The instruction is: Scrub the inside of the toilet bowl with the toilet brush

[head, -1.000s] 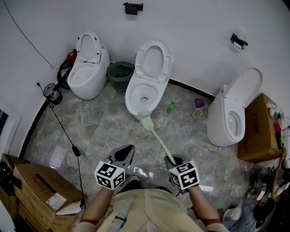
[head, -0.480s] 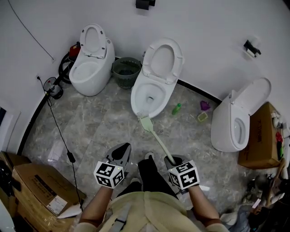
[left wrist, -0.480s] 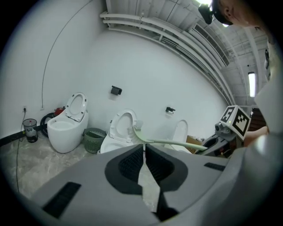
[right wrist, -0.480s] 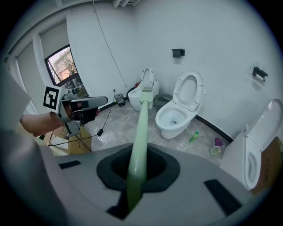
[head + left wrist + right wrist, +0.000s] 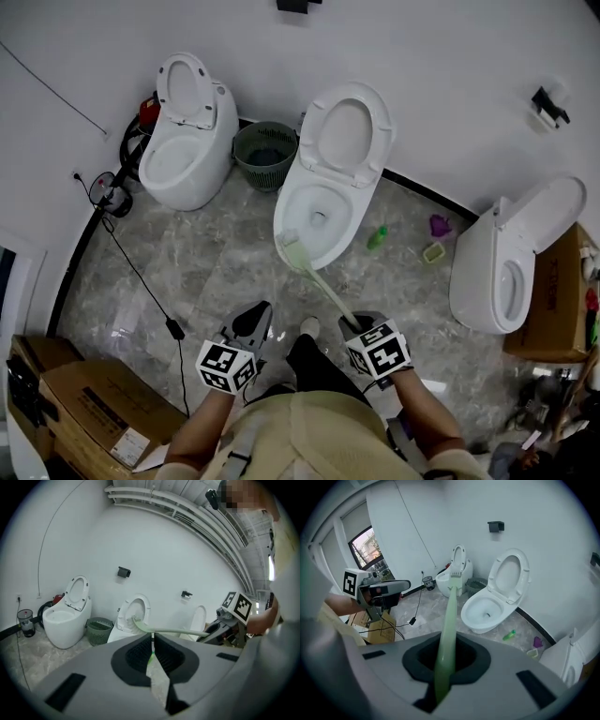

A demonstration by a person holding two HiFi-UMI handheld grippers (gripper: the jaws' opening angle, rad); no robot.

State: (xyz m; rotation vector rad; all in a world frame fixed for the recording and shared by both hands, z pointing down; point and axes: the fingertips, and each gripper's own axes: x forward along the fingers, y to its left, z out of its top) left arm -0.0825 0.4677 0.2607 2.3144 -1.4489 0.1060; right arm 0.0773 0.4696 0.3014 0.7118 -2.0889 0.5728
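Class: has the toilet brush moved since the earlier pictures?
Yes. The toilet brush advanced: its head, earlier short of the middle toilet, now overlaps the front rim.

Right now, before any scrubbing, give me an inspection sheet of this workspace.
Surface: grey marbled floor, glossy.
Job's things: toilet brush, head at the front rim of the middle toilet, seat up.
Clutter: green bottle, purple item, waste basket, cardboard boxes.
Tongs: right tongs shut on the toilet brush handle; left tongs shut, empty.
Cables: black cable across the floor at left.
Surroundings: white wall, left toilet, right toilet.
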